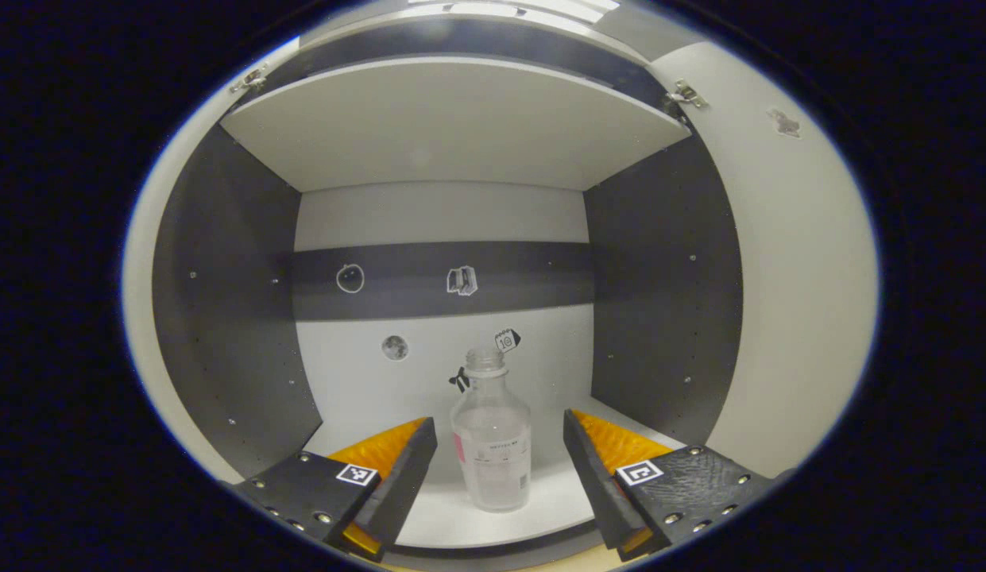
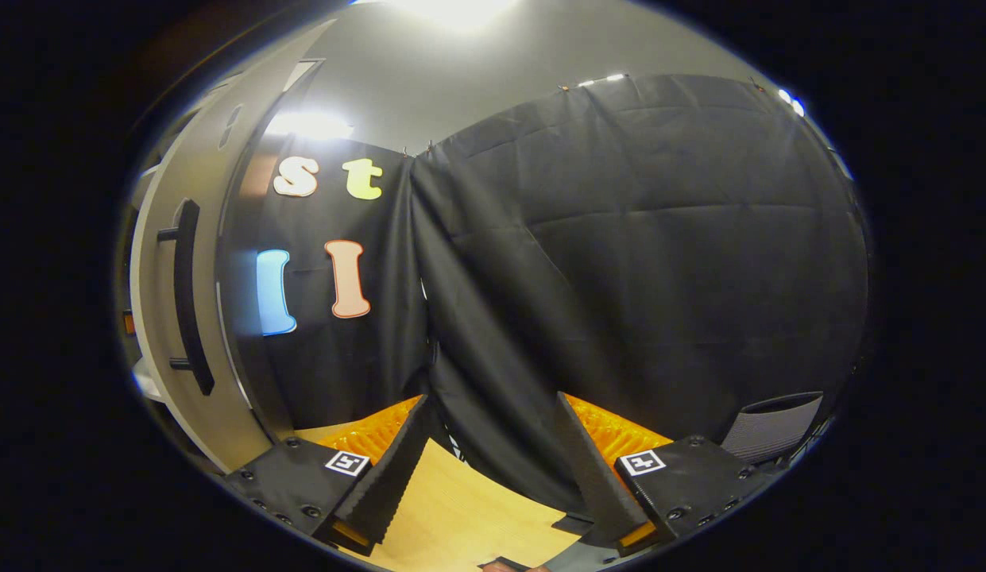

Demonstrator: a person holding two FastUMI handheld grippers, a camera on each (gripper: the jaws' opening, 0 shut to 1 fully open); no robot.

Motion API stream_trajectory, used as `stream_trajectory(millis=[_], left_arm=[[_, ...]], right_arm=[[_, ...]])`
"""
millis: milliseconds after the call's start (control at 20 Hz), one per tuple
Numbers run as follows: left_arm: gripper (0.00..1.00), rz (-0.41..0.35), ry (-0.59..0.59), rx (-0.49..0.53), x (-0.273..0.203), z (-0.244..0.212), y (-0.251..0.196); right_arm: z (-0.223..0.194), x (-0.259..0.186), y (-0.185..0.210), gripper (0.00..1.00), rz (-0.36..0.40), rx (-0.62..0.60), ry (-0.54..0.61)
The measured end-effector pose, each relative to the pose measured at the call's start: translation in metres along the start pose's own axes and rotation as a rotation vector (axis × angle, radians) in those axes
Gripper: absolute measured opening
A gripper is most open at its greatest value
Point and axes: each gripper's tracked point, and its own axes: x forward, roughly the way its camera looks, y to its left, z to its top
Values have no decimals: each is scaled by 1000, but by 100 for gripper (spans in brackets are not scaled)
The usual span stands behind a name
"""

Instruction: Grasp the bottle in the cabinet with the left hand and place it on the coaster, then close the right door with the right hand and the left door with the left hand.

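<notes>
Left gripper view, left to right: left wall of the cabinet [image 1: 230, 318] seen dark; small stickers [image 1: 462, 280] noted on the back panel; the bottle [image 1: 493, 433] stands upright and uncapped on the cabinet floor, about midway between the side walls and toward the front edge; the right door [image 1: 786, 302] is seen swung open past the right wall. The left gripper [image 1: 500, 445] is held with fingers wide apart, one on each side of the bottle and neither touching it; the bottle appears framed in the gap, its lower body level with the fingertips.

Right gripper view, left to right: an open cabinet door [image 2: 183, 310] with a bar handle [image 2: 189, 298] at the left edge; booth cloth beyond; the right gripper [image 2: 493, 453] is held apart and empty over a wooden desk [image 2: 461, 516].

Step judged in hand: approach to the first grasp; bottle not yet seized. Next move judged to require a slight advance, then closing on the body below the shoulder; a smooth clear wall may slip if pinched too low or off-centre. Coaster placement and both door closings remain undone.
</notes>
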Motion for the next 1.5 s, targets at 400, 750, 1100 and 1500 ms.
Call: stream_trajectory(millis=[400,750,1100,1500], left_arm=[[89,8,29,40,32,-19,4],[70,-13,22,12,41,-20,2],[68,-63,-32,58,0,14,-8],[68,-82,-78,50,-90,45,-10]], right_arm=[[-4,17,9,96,-19,-12,10],[-9,22,24,96,10,-30,30],[-14,16,39,97,70,-21,51],[-9,5,55,96,165,-39,47]])
